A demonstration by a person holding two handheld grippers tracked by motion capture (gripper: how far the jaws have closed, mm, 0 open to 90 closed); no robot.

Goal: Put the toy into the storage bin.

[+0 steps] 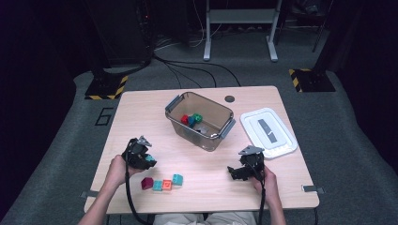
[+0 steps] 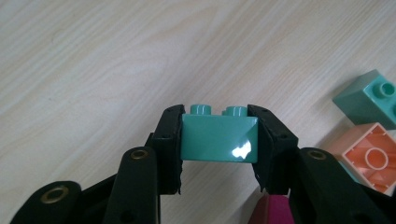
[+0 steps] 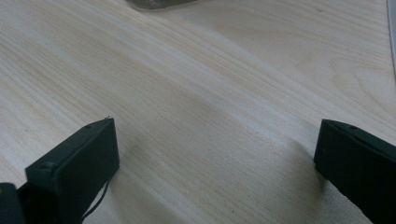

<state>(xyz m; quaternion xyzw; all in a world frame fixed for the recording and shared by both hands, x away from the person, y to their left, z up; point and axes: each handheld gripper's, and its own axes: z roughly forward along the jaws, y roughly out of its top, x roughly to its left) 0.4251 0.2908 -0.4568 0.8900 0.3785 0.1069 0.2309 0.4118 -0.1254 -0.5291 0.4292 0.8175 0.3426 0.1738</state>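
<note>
A few blocks (image 1: 191, 119) lie in the bin (image 1: 220, 133); the left gripper (image 2: 218, 140) clamps a green block (image 2: 219, 139), the right gripper (image 3: 215, 163) gapes empty, and four blocks (image 1: 162, 183) wait at lower left.

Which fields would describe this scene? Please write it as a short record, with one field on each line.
left gripper: fingers shut on a teal block, above the table
right gripper: fingers open, nothing between them
blocks on table: a row of four near the left gripper: dark pink block, small teal block, orange block, light teal block
bin: clear, no lid on it, holds red, blue and green blocks
lid: white, flat on the table, right of the bin
</note>
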